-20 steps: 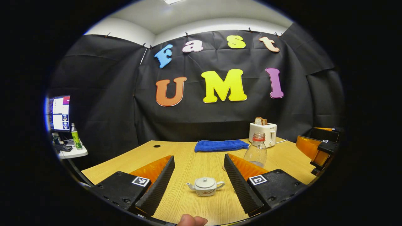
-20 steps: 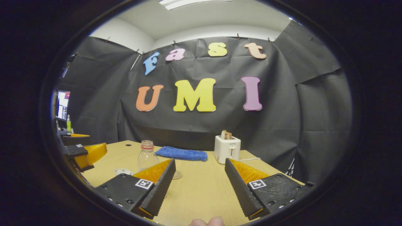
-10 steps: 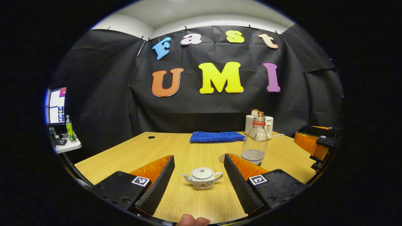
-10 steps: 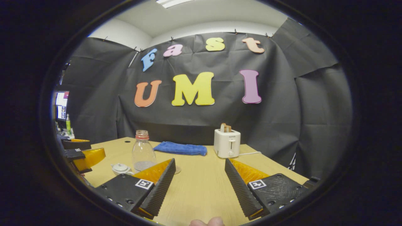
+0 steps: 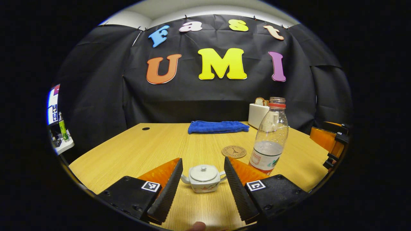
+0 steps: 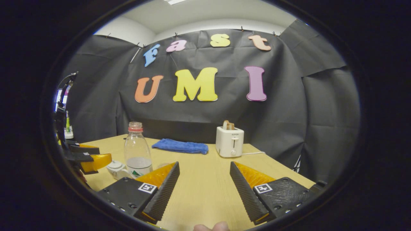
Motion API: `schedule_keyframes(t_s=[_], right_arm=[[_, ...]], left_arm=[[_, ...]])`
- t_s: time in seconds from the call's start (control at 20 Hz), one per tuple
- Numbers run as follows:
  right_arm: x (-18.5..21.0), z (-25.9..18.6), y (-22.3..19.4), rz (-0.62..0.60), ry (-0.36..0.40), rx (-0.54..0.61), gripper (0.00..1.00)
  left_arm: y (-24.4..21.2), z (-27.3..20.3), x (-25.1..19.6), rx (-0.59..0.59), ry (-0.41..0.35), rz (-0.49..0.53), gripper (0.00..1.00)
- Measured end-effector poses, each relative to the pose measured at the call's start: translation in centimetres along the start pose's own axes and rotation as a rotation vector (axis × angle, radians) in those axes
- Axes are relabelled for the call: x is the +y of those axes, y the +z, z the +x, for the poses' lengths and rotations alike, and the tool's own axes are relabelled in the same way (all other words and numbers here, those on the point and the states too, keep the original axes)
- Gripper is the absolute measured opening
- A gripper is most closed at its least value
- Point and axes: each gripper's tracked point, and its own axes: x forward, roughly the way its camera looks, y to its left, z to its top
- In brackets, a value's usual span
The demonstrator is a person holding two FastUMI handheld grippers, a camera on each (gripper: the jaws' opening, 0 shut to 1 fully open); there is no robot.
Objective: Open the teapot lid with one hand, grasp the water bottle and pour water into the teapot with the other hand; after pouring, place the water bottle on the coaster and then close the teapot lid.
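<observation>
Lidded teapot (image 5: 203,178) between the spread fingers of the left gripper (image 5: 203,187), water bottle (image 5: 270,138) beside

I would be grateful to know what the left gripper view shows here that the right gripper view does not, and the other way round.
Left gripper view: the teapot, lid on, appears between the open fingers of the left hand-held gripper, and the coaster shows its whole face beside the water bottle.
Right gripper view: the toaster shows its front, lever and cord, and the open right hand-held gripper frames table.
Both: teapot, upright bottle, blue towel, toaster with bread, and the other hand-held gripper at the edge.
</observation>
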Motion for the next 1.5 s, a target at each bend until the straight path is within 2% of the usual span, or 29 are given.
schedule_keyframes(t_s=[0.15,0.5,0.55,0.6,0.75,0.8,1.0,1.25,1.5], right_arm=[[-0.6,0.3,-0.3,0.005,-0.011,0.009,0.94],[-1.1,1.0,-1.0,0.006,-0.022,0.026,0.94],[-0.8,1.0,-1.1,0.006,-0.014,0.031,0.95],[-0.2,1.0,-1.3,0.008,0.007,0.036,0.95],[2.3,0.5,-2.1,0.001,0.098,0.054,0.95],[3.0,0.2,-2.3,-0.005,0.126,0.059,0.95],[6.2,-1.2,-3.2,-0.007,0.228,0.070,0.96],[10.4,-1.8,-4.2,-0.008,0.337,0.099,0.94],[13.2,0.1,-4.9,0.017,0.377,0.135,0.95]], left_arm=[[-0.7,1.6,0.0,0.029,0.001,0.007,0.73],[-2.2,3.5,0.3,0.096,0.008,0.032,0.43],[-2.0,3.5,0.3,0.088,0.007,0.042,0.46],[-2.0,3.7,0.2,0.090,0.006,0.046,0.37],[-1.9,3.8,0.5,0.083,0.015,0.047,0.30],[-2.0,3.8,0.5,0.082,0.009,0.035,0.22],[-1.7,4.1,0.2,0.080,-0.010,0.004,0.05],[-0.1,2.9,0.5,0.045,-0.029,-0.040,0.04],[1.5,1.1,1.5,0.004,-0.031,-0.096,0.04]])
